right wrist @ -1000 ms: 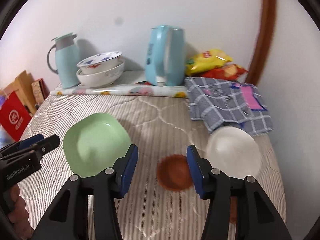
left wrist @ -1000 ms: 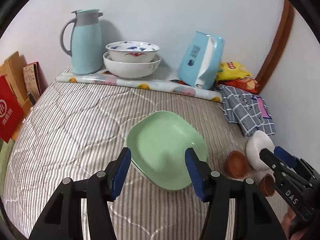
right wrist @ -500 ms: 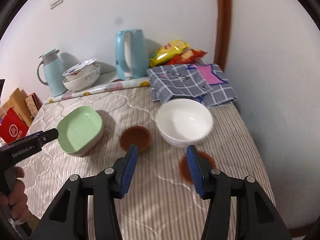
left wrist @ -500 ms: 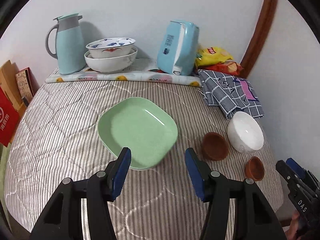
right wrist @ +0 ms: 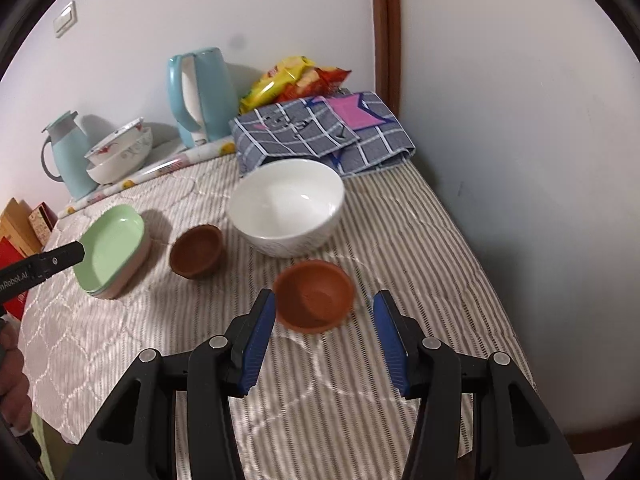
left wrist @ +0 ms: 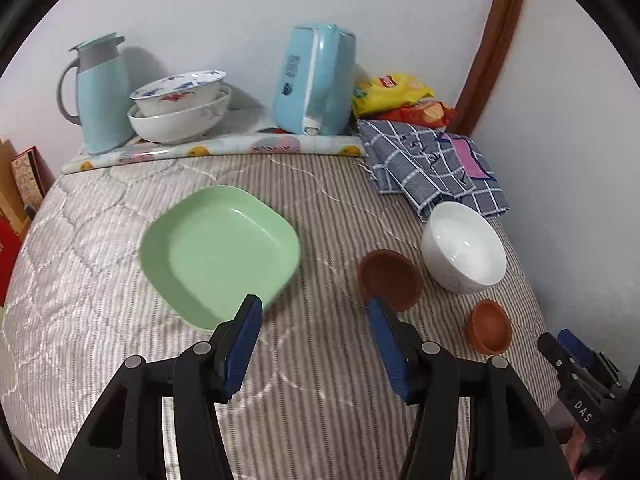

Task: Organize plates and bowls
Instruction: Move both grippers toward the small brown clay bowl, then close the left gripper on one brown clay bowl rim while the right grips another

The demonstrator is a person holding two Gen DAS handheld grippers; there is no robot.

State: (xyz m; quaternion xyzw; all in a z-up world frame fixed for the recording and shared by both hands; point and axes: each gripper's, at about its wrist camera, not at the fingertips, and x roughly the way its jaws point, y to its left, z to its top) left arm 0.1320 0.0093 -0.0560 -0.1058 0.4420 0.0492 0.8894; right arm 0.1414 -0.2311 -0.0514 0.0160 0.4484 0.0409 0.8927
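The right gripper (right wrist: 324,336) is hovering with its blue fingers (right wrist: 258,340) standing apart and gripping nothing, and the small orange-brown bowl (right wrist: 314,296) is sitting on the striped bed cover (right wrist: 400,240) just ahead of and between their tips. The left gripper (left wrist: 314,344) is likewise holding its fingers (left wrist: 242,346) parted and empty, with the green plate (left wrist: 220,250) lying just beyond its left finger and the dark brown bowl (left wrist: 390,278) just beyond its right one. Farther out, the white bowl (right wrist: 286,206) is resting beside the checked cloth (right wrist: 320,132).
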